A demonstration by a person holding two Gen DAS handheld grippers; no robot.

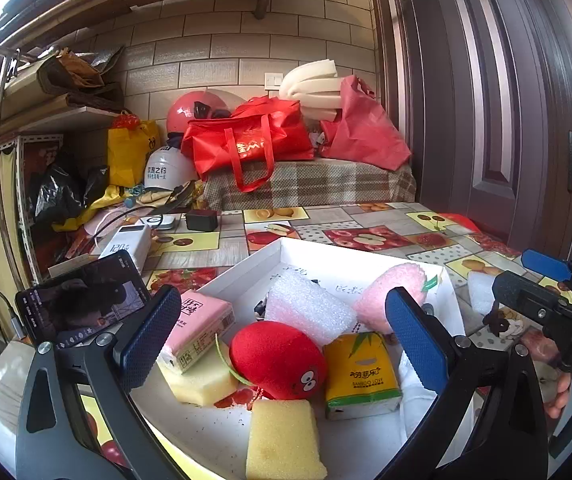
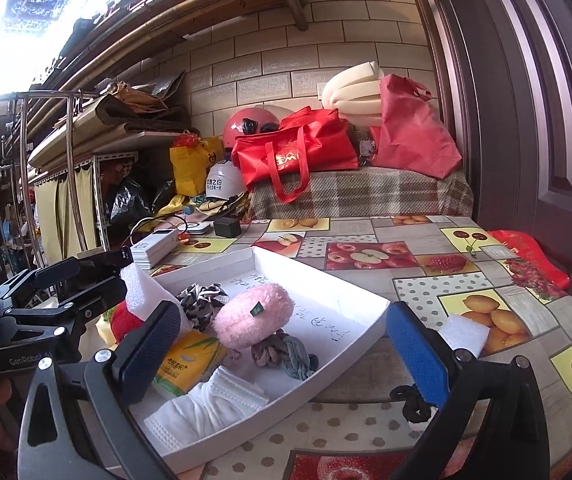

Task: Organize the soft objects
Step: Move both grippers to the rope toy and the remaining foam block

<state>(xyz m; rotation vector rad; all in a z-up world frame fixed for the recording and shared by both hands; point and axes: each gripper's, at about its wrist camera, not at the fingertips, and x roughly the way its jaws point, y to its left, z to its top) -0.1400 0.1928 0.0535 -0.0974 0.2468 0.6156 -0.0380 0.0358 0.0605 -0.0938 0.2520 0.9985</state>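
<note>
A: Soft stuff first. We see the white tray (image 2: 366, 312) on the counter (image 2: 426, 288), already holding the pink plush (image 2: 252, 316), a foam block (image 1: 306, 306), a yellow tissue pack (image 1: 360, 372), a face mask (image 2: 210, 404), a knotted rope toy (image 2: 286, 354) and a patterned scrunchie (image 2: 202, 300).

B: And the red plush (image 1: 280, 360)? In or out?

A: From the left wrist view we put it at the tray's near edge, next to the pink tissue pack (image 1: 198, 328) and two yellow sponges (image 1: 282, 440). Whether those sit inside or on the rim we cannot tell.

B: Anything clearly outside?

A: Yes. A small white foam piece (image 2: 464, 336) lies on the counter just beside the tray, and a dark cord (image 2: 414, 402) sits near it, also outside.

B: Grippers?

A: Left hand-held gripper (image 1: 284, 344) is spread wide, nothing between the pads, hovering over the red plush and tissue packs. Right hand-held gripper (image 2: 284, 354) is also spread, empty, over the tray's near side.

B: Progress call?

A: We judge it well along: most items are in the tray. Left to do, likely the stray foam piece, the cord, and whatever at the near edge isn't properly inside.
</note>
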